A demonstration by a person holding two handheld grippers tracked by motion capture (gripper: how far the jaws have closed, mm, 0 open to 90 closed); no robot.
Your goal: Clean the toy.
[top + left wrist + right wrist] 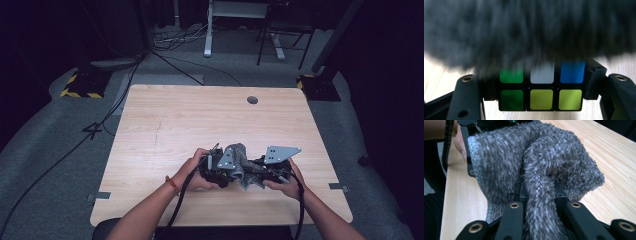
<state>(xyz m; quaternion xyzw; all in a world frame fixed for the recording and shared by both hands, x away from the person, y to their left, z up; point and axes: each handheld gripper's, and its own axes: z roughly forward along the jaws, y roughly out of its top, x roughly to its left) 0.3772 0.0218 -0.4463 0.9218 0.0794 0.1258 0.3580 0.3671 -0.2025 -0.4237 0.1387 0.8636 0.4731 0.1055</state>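
My left gripper (541, 83) is shut on a Rubik's cube (541, 96); green, white, blue and yellow stickers face the camera between the two jaws. A grey fuzzy cloth (524, 30) lies over the top of the cube, blurred. My right gripper (540, 197) is shut on that cloth (536, 165), which bunches up between its jaws and drapes onto the left gripper beyond. In the high view both grippers meet near the table's front middle, the left gripper (216, 170) and the right gripper (262, 171) with the cloth (240, 157) between them.
The wooden table (200, 115) has a round cable hole (252, 100) at the back right. Cables (100, 125) run over the grey floor to the left. A white desk leg (208, 30) and a chair frame (280, 35) stand beyond the table.
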